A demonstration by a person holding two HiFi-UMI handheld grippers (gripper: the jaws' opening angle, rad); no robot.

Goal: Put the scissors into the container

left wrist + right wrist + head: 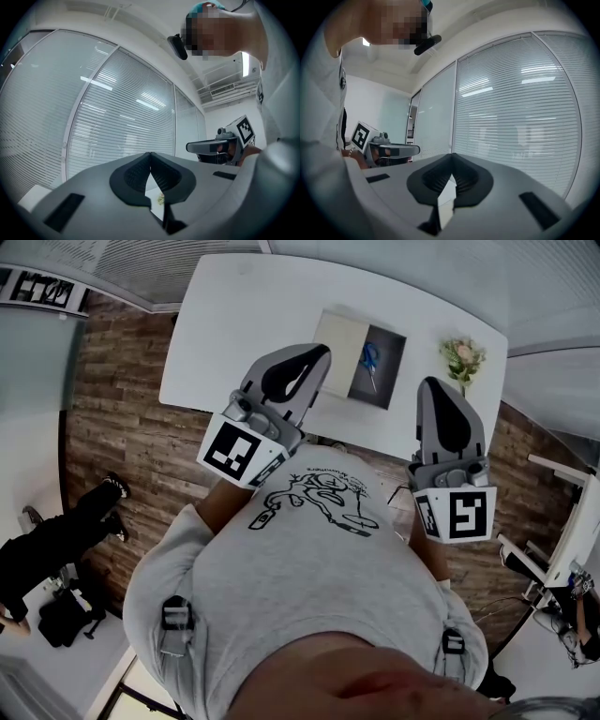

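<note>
Left gripper (317,357) and right gripper (433,388) were closed and empty; I could have bumped the container (392,367) at 12 o'clock, spilling the scissors (370,362).

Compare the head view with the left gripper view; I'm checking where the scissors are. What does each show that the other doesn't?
Head view only: the white table, the container on it, and the blue scissors lying inside. Left gripper view only: window blinds and a close look at the left gripper, its jaws shut on nothing. Both: the left gripper and the right gripper, raised.
</note>
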